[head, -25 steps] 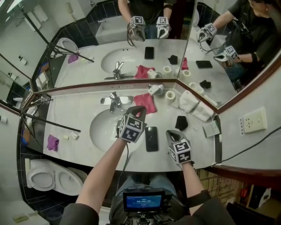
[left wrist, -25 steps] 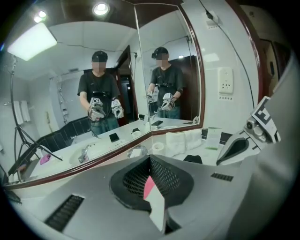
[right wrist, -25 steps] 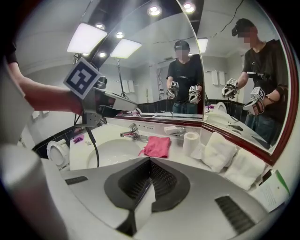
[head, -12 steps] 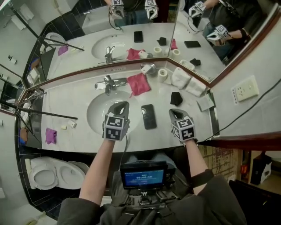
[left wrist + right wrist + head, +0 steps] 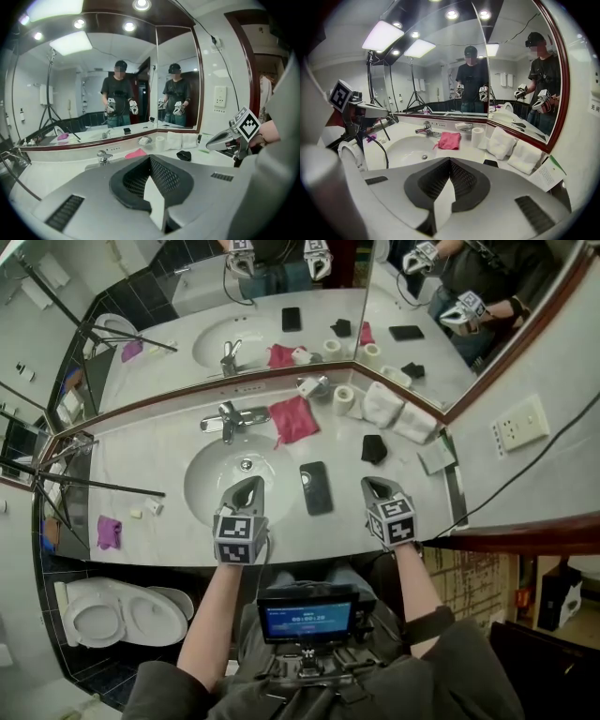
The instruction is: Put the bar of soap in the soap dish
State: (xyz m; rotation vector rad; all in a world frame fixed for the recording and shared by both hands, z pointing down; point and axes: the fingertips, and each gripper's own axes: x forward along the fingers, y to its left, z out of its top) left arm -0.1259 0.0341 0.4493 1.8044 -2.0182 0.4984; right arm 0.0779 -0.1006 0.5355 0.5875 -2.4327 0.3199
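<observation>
Left gripper (image 5: 250, 486) and right gripper (image 5: 371, 487) are hovering clenched and empty, low in frame. Dish (image 5: 322, 382) is sitting upper-centre, roughly equidistant from both, with whitish soap (image 5: 307, 386) seemingly lying inside.

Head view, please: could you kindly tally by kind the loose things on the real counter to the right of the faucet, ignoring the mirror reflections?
Folded white towels: 2
Pink cloth: 1
Toilet paper roll: 1
Soap dish: 1
Bar of soap, in the dish: 1
Phone: 1
Small black item: 1
Paper card: 1
Total: 9
</observation>
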